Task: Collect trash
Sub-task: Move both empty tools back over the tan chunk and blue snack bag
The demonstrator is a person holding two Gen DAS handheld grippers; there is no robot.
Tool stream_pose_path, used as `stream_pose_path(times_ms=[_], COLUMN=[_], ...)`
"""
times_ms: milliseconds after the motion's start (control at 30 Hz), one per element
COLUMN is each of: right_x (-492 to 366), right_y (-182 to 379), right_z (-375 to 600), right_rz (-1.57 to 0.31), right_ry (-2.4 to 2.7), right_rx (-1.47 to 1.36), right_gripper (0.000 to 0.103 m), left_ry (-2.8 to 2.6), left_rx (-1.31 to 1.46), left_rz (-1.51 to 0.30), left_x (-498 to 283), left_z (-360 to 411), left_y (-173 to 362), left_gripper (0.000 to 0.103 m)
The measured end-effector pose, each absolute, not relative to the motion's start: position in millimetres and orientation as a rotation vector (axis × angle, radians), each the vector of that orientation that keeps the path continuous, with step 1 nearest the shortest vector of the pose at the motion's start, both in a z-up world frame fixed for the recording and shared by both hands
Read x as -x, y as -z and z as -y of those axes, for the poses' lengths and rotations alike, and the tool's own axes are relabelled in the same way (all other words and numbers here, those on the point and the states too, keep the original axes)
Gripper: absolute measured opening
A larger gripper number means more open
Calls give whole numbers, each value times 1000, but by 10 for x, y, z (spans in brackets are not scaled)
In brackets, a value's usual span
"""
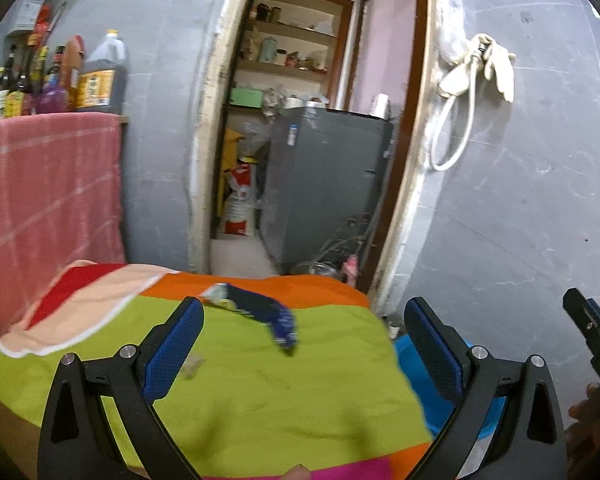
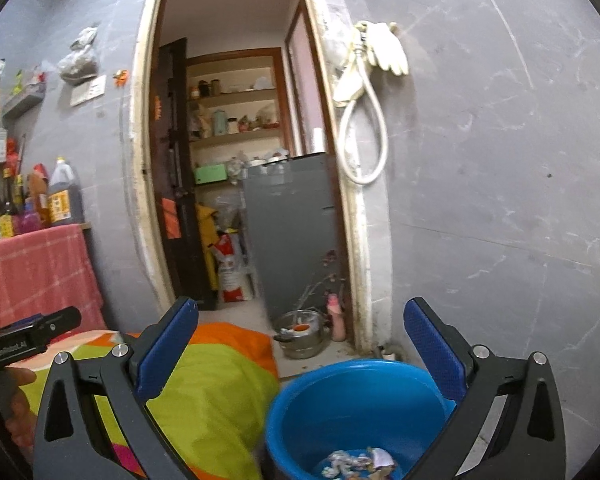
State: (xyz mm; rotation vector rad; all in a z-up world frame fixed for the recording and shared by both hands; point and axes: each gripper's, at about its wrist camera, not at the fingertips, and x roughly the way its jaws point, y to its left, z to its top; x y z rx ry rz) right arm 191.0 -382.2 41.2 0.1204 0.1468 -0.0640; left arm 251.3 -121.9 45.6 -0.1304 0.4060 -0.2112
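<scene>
Blue wrapper point(image 1: 260, 316) lies on the striped cloth point(image 1: 280, 400), ahead of left gripper point(image 1: 303, 344); both grippers gape empty. Right gripper point(image 2: 302, 344) over blue bucket point(image 2: 300, 396). Risk: pinching cloth along with the thin wrapper.

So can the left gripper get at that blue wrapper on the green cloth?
Probably yes: the left gripper is open, and the blue wrapper lies exposed on the green cloth ahead, nothing between.
</scene>
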Motion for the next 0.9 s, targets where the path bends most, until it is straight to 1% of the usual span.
stream_pose_path(times_ms=[267, 500, 900], right_x=[-1982, -2090, -2280], right_y=[-466, -378, -27], right_z=[3378, 2988, 2554], right_rz=[-170, -228, -350], right_ry=[-32, -118, -219], right_rx=[-89, -65, 0], right_gripper=[103, 103, 103], left_ry=[113, 66, 79], left_rx=[125, 130, 101], left_rz=[-436, -481, -601], left_x=[-2345, -2204, -2275], left_z=[619, 212, 93], left_y=[-361, -167, 95], left_gripper=[98, 98, 98])
